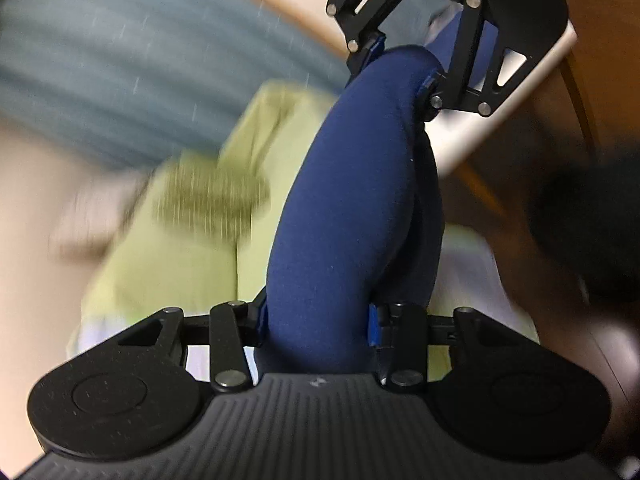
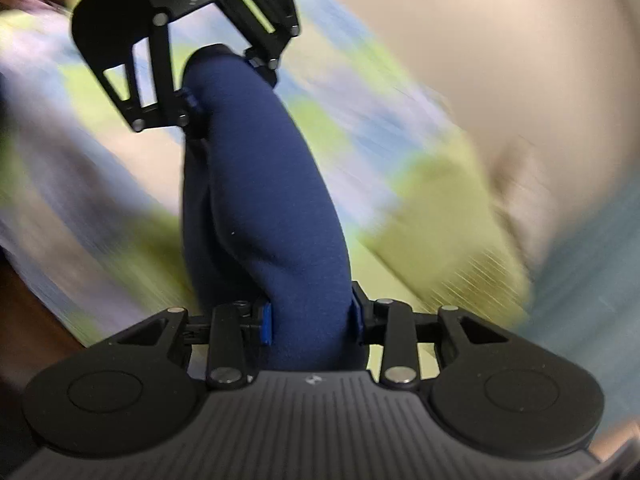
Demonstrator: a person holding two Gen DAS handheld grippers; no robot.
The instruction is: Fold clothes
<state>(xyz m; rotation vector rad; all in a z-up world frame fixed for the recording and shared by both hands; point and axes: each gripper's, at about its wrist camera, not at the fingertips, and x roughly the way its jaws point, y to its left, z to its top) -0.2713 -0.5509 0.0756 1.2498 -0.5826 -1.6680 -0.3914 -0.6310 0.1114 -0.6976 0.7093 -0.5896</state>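
Left wrist view: you hold a rolled navy garment (image 1: 352,200) strung between both grippers.

Your left gripper (image 1: 316,328) clamps one end of the roll and your right gripper (image 1: 400,68) clamps the other, so the cloth hangs lifted between them above the yellow-green patterned bedding (image 1: 180,256). This looks like the carry step of a fold. Next you need to bring both ends level and lay them down together. Motion blur hides the landing spot; a pale board (image 1: 480,136) stands near.
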